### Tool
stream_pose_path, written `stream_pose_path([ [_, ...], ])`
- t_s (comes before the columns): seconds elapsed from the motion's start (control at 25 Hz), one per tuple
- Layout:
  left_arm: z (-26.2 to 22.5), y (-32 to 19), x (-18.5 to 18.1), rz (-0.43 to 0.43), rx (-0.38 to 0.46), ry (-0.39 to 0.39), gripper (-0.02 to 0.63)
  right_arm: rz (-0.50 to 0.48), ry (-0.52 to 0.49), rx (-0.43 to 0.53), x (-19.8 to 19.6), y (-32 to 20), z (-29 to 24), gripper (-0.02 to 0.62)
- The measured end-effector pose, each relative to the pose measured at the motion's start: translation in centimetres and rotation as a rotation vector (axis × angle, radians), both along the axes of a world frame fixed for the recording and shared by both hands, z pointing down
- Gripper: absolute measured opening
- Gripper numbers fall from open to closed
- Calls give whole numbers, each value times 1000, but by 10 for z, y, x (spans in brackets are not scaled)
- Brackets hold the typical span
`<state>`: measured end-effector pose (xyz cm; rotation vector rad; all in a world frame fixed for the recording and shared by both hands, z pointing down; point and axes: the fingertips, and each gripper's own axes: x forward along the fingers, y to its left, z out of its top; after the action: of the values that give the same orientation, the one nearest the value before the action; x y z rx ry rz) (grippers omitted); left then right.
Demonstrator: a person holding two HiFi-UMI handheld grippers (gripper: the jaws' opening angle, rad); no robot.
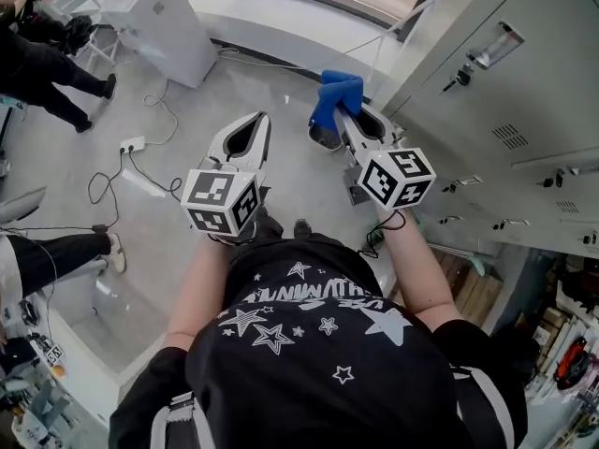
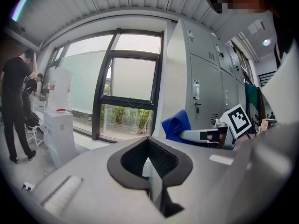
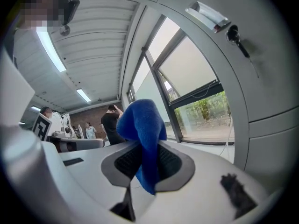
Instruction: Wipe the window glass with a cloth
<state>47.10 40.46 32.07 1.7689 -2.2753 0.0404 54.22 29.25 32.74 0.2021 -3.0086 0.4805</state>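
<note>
Right gripper view shows the right hand-held gripper (image 3: 145,169) clamped on a crumpled blue cloth (image 3: 142,120), which sticks up from between its jaws. Beside it, the left hand-held gripper (image 2: 150,167) is closed with nothing in it. The dark-framed glass window (image 2: 133,78) stands ahead, well apart from the cloth, with tall grey metal lockers (image 2: 205,92) to its right and a white box-shaped cabinet (image 2: 60,134) to its left.

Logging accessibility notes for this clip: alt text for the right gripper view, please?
The right tongs are shut on a bunched blue cloth. Beyond them is a dark-framed window, with a grey locker to the right.
</note>
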Motion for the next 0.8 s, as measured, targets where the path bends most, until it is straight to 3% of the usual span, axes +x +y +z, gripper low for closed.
stream_pose_path([
  [0.48,2,-9,-42,-46,14,9,9,-15,16,4,-34,-17,1,74],
  [0.8,2,-37,-103,-27,22,6,9,23,34,6,-85,-51,4,74],
])
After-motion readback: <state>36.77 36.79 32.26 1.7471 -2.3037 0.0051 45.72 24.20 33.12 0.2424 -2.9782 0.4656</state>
